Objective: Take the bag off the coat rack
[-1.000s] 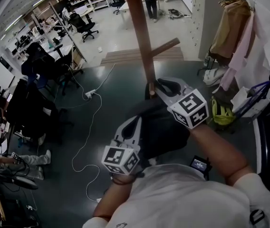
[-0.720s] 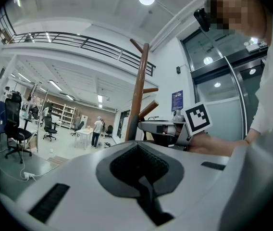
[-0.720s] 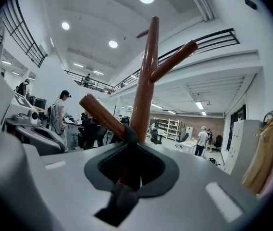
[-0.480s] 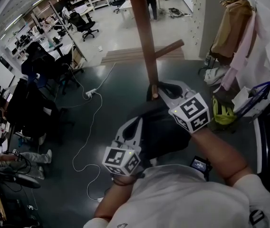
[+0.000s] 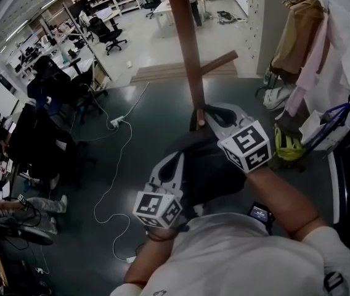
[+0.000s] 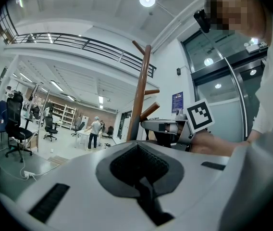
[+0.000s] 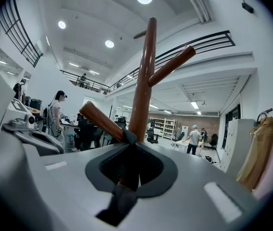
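The right hand-held gripper (image 5: 204, 111) has edged closer to the rack (image 5: 190, 54), jaws clamped on the strap (image 7: 128, 137) at a peg's (image 7: 100, 121) root. The left hand-held gripper (image 5: 174, 159) looks closed on the bag (image 5: 209, 165) below. The bag is likely still hung, so lifting off remains.

Bag (image 5: 211, 170) lies between left claw (image 5: 171, 163) and right claw (image 5: 209, 111).

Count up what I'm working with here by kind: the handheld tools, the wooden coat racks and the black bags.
Handheld tools: 2, the left tool and the right tool
Wooden coat rack: 1
Black bag: 1
Total: 4
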Action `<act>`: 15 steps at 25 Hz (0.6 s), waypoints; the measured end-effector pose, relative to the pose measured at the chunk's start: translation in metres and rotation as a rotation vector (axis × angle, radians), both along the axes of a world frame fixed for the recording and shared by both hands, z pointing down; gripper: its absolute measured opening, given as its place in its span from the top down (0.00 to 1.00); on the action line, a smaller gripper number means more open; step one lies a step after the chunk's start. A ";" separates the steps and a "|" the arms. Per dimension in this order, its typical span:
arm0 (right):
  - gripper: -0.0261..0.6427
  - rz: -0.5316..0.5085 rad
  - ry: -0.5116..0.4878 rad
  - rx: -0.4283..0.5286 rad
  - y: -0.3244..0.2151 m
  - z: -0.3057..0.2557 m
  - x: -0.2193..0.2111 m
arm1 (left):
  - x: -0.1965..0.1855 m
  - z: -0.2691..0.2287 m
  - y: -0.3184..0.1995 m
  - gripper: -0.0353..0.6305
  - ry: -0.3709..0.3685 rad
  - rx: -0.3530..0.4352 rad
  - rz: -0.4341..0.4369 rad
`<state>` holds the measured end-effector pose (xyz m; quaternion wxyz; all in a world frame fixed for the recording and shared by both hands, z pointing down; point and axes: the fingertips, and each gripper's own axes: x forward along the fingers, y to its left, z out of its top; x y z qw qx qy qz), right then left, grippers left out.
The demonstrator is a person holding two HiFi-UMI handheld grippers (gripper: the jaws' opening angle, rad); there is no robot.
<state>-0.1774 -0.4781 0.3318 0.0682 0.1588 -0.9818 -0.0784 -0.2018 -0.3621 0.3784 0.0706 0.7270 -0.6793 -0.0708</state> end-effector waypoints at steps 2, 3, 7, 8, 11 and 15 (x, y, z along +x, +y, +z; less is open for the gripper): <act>0.91 0.006 -0.002 0.009 0.004 -0.004 0.002 | 0.001 -0.002 0.004 0.94 0.001 0.005 0.000; 0.91 0.007 -0.005 0.015 0.006 -0.006 0.003 | 0.001 -0.003 0.006 0.94 0.002 0.008 0.001; 0.91 0.003 -0.014 0.042 0.016 -0.017 0.006 | 0.005 -0.007 0.012 0.94 0.001 0.021 0.002; 0.91 0.000 -0.016 0.047 0.018 -0.019 0.007 | 0.006 -0.007 0.013 0.94 0.000 0.024 0.001; 0.92 -0.003 -0.023 0.049 0.023 -0.023 0.012 | 0.011 -0.009 0.018 0.94 -0.001 0.032 -0.004; 0.92 -0.004 -0.030 0.040 0.032 -0.026 0.018 | 0.011 -0.013 0.028 0.94 -0.002 0.040 -0.011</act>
